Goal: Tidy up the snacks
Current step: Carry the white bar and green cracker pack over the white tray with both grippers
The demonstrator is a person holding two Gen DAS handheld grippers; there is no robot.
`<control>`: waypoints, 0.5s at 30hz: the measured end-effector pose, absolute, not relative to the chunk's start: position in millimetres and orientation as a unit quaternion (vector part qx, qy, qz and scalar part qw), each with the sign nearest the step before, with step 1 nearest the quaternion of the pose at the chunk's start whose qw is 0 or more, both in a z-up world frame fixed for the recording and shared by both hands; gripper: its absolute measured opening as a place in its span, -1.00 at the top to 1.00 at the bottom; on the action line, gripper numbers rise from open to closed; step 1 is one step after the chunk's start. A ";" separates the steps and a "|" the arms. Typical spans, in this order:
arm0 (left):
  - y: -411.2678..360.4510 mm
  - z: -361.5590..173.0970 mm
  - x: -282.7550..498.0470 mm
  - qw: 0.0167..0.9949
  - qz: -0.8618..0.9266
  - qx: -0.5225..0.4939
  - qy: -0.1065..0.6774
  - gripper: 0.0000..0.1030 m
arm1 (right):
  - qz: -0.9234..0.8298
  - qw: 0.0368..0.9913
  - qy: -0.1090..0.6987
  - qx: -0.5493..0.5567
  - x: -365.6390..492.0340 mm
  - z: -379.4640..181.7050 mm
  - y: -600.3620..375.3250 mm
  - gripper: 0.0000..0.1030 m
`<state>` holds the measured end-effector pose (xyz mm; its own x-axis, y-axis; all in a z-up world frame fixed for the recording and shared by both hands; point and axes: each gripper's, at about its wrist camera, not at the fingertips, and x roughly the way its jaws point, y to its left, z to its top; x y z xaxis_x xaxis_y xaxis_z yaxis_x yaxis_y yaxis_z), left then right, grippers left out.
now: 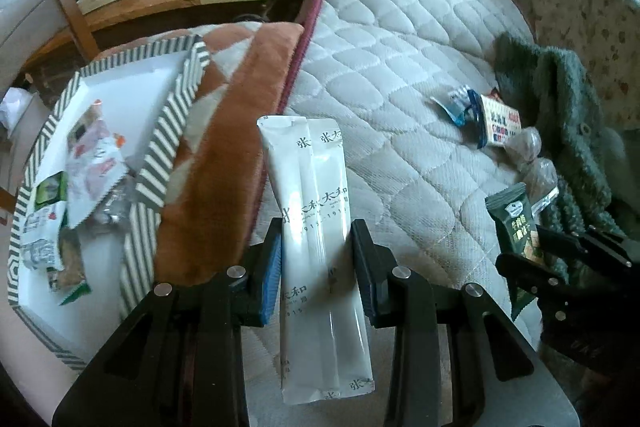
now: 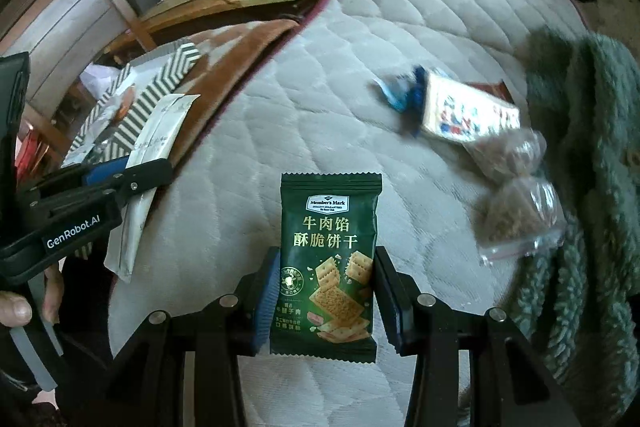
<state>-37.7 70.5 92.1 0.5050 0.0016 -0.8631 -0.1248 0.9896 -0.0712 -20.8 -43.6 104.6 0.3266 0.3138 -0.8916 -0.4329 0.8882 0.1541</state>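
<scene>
In the left wrist view, two long white sachets (image 1: 316, 227) are clamped between the fingers of the left gripper (image 1: 316, 239), above the quilted mattress (image 1: 400, 67). The striped box (image 1: 168, 131), with packets inside, is seen beside the mattress edge.

In the right wrist view, a glossy green cracker packet (image 2: 328, 259) is pinched upright by the right gripper (image 2: 326, 275). Bare quilting lies ahead; loose snacks (image 2: 468, 111) are gathered near a fuzzy green garment (image 2: 592, 147).

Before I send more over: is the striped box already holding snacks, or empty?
Holding some. The striped box lies open, with several snack packets piled at one end of its white floor.
</scene>
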 end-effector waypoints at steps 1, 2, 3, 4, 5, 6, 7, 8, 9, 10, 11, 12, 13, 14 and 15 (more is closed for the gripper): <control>73.8 95.1 -40.0 0.867 0.038 -0.064 0.494 0.38 | 0.233 0.813 0.531 -0.058 -21.4 107.4 -39.8 0.16; 76.3 97.8 -41.5 0.868 0.040 -0.066 0.491 0.38 | 0.236 0.813 0.529 -0.060 -22.2 109.9 -36.6 0.16; 78.9 99.6 -42.6 0.869 0.042 -0.067 0.489 0.38 | 0.239 0.813 0.527 -0.063 -22.6 112.0 -33.5 0.16; 82.6 102.7 -44.7 0.870 0.045 -0.068 0.485 0.38 | 0.242 0.813 0.525 -0.066 -23.1 114.2 -29.5 0.16; 85.5 104.6 -45.4 0.872 0.048 -0.070 0.483 0.37 | 0.245 0.813 0.523 -0.069 -23.5 115.9 -25.3 0.16; 88.3 106.2 -46.4 0.873 0.050 -0.071 0.481 0.37 | 0.248 0.813 0.521 -0.073 -23.9 118.2 -21.0 0.16; 91.4 108.3 -47.9 0.873 0.052 -0.072 0.479 0.38 | 0.251 0.813 0.520 -0.075 -24.6 120.1 -17.6 0.16; 96.2 111.0 -50.2 0.874 0.056 -0.075 0.476 0.38 | 0.253 0.813 0.519 -0.076 -25.1 121.3 -14.8 0.16; 99.6 112.6 -51.8 0.875 0.059 -0.077 0.474 0.38 | 0.256 0.813 0.518 -0.078 -25.0 122.7 -11.9 0.16; 104.2 114.7 -54.1 0.876 0.062 -0.081 0.472 0.37 | 0.259 0.813 0.516 -0.080 -25.4 124.6 -8.3 0.16; 106.9 115.8 -55.6 0.876 0.064 -0.082 0.471 0.38 | 0.260 0.813 0.515 -0.083 -26.0 126.5 -5.1 0.16; 111.6 117.7 -57.7 0.877 0.068 -0.085 0.468 0.38 | 0.262 0.813 0.513 -0.085 -26.0 128.2 -2.0 0.16; 116.6 119.6 -59.7 0.877 0.071 -0.088 0.466 0.38 | 0.264 0.812 0.513 -0.088 -26.0 130.0 1.9 0.16; 120.7 121.0 -61.3 0.878 0.074 -0.091 0.464 0.38 | 0.267 0.812 0.512 -0.090 -26.1 131.3 5.1 0.16; 124.4 122.3 -62.9 0.878 0.077 -0.092 0.463 0.38 | 0.270 0.811 0.510 -0.093 -26.3 133.3 8.8 0.16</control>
<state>-62.9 124.4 122.3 0.5594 0.0502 -0.8274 -0.2214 0.9709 -0.0908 -26.3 8.8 133.3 0.3335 0.3429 -0.8782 -0.5324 0.8372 0.1247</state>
